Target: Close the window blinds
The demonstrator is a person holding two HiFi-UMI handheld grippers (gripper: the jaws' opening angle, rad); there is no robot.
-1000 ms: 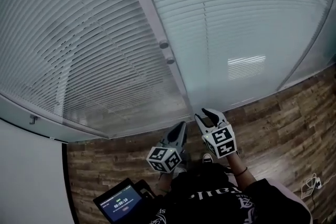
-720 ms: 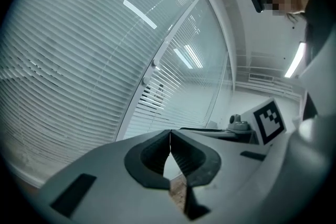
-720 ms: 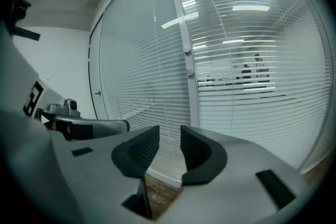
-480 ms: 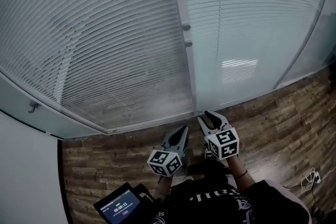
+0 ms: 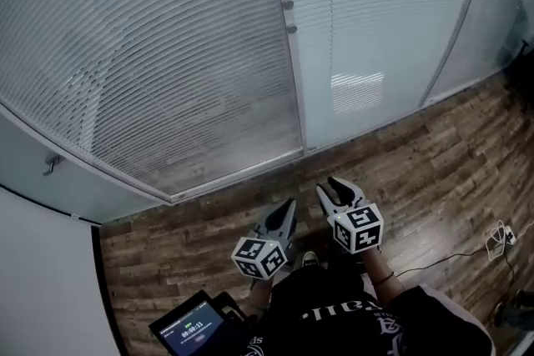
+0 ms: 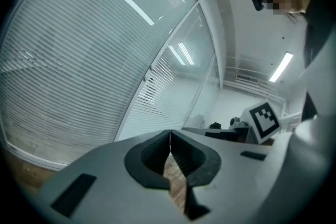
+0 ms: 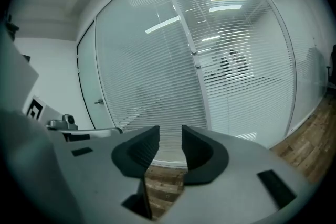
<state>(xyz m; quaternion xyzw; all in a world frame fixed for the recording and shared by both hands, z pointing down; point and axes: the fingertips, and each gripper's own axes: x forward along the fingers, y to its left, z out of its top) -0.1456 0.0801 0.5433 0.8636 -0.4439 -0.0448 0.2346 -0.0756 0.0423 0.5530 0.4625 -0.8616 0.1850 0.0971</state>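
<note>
My left gripper [image 5: 286, 211] is clenched on nothing; my right gripper [image 5: 337, 189] is released and empty; both hang low over the floor [image 5: 434, 154], well apart from the blinds [image 5: 167, 54] behind the glass. The knobs [image 5: 288, 4] sit high on the post between panes; they look small and round, so I judge my pads may slip off one; turning it the wrong way would open the slats.

Pale grey-white, horizontally striped window blinds [image 5: 150, 54] at 12 o'clock; brown wood-grain plank floor [image 5: 434, 171] at 4. Grey left gripper [image 5: 291, 203] and right gripper [image 5: 327, 185] carry black-and-white square-patterned cubes; blue-lit tablet screen [image 5: 193, 328] at 7.
</note>
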